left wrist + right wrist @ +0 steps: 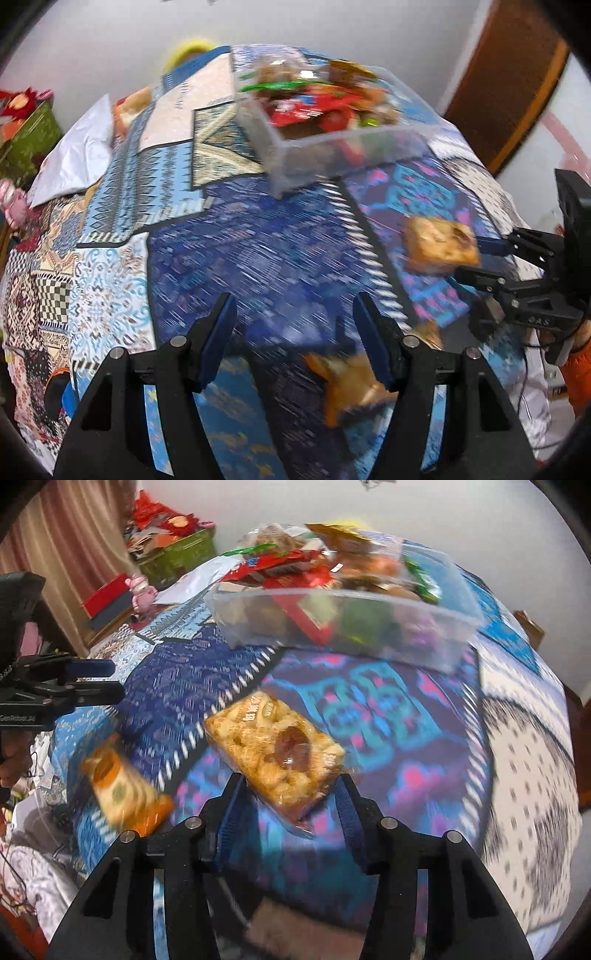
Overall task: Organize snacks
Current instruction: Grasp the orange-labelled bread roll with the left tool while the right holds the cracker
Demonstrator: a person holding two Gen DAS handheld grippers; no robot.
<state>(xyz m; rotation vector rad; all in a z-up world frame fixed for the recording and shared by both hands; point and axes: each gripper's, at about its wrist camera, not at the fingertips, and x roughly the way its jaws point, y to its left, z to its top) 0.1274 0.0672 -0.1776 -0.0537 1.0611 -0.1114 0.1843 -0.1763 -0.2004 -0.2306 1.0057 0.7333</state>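
A clear plastic box (280, 147) (424, 642) full of mixed snack packets stands at the far side of the patchwork tablecloth (258, 258). My right gripper (291, 781) (474, 260) is shut on a yellow biscuit packet (277, 746) (439, 243), held a little above the cloth in front of the box. An orange snack packet (351, 387) (125, 794) lies on the cloth, just beside the right finger of my left gripper (293, 306) (116, 681). The left gripper is open with nothing between its fingers.
A white plastic bag (77, 155) lies at the table's far left edge. Beyond it stand a green box (177, 557) piled with red things and a pink toy (142, 590). A brown door (506, 85) is at the right. Cables hang off the near edge.
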